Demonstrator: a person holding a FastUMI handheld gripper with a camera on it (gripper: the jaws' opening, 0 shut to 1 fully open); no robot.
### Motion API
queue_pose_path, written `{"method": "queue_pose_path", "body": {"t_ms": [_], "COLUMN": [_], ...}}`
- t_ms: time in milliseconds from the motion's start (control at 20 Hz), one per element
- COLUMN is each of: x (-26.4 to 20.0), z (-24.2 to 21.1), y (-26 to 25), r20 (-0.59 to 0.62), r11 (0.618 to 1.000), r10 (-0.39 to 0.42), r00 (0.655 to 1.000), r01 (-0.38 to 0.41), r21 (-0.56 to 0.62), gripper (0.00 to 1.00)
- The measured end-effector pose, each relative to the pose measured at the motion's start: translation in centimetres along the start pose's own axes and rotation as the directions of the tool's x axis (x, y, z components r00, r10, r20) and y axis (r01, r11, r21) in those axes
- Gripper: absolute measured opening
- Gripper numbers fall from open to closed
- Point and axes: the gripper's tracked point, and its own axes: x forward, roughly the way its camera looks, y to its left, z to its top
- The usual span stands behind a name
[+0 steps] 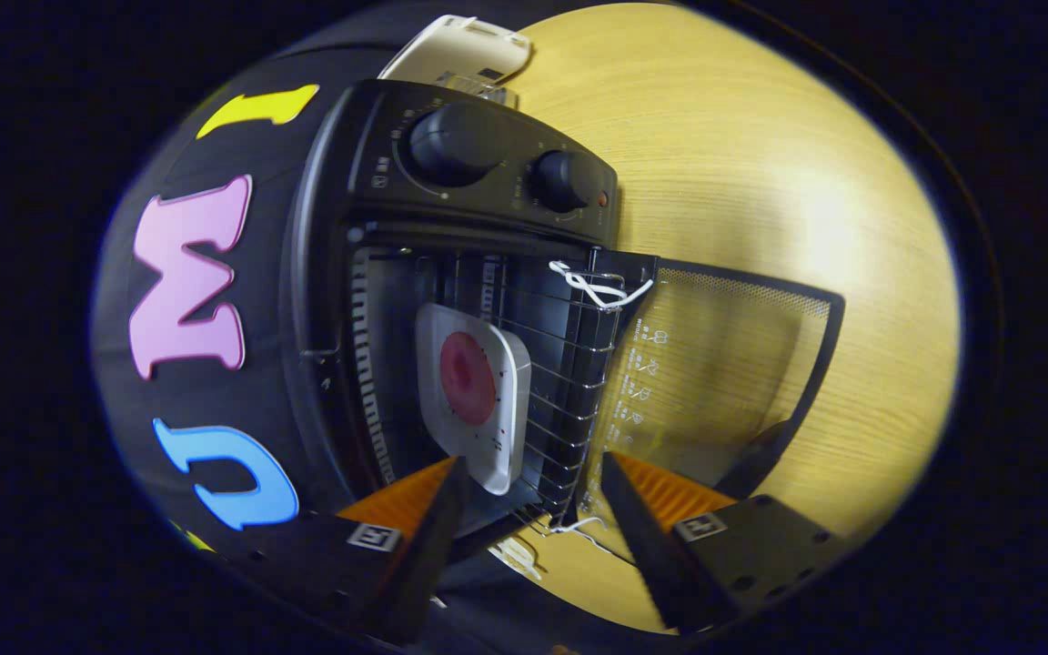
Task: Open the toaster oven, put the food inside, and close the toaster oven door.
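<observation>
We note the gripper [531, 496] rolled sideways, aimed into the open toaster oven [451, 273]. Fingers [415, 509] spread wide, grasping nothing. Just beyond them, a white plate [506, 382] with red food [468, 377] sits on the wire rack [569, 382]; glass door [715, 364] lies open over the worktop [760, 182].

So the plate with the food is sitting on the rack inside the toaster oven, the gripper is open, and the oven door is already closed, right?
Not quite: in the gripper view the door is open, lying flat. The rest holds: the plate with the food sits on the rack inside the toaster oven, and the gripper is open.
</observation>
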Motion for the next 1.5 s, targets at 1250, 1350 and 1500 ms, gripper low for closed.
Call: {"method": "queue_pose_path", "body": {"t_ms": [1250,1350,1500], "x": [-0.8,-0.1,0.5], "z": [-3.9,-3.2,-3.0], "y": [-16.0,-15.4,-14.7], "r20": [0.142,0.166,0.197], "r11": [0.2,0.205,0.229], "r10": [-0.331,-0.324,-0.321], "r00": [0.933,0.931,0.926], "r01": [0.216,0.241,0.278], "r21": [-0.956,-0.949,-0.933], "gripper": [0.99,0.99,0.99]}}
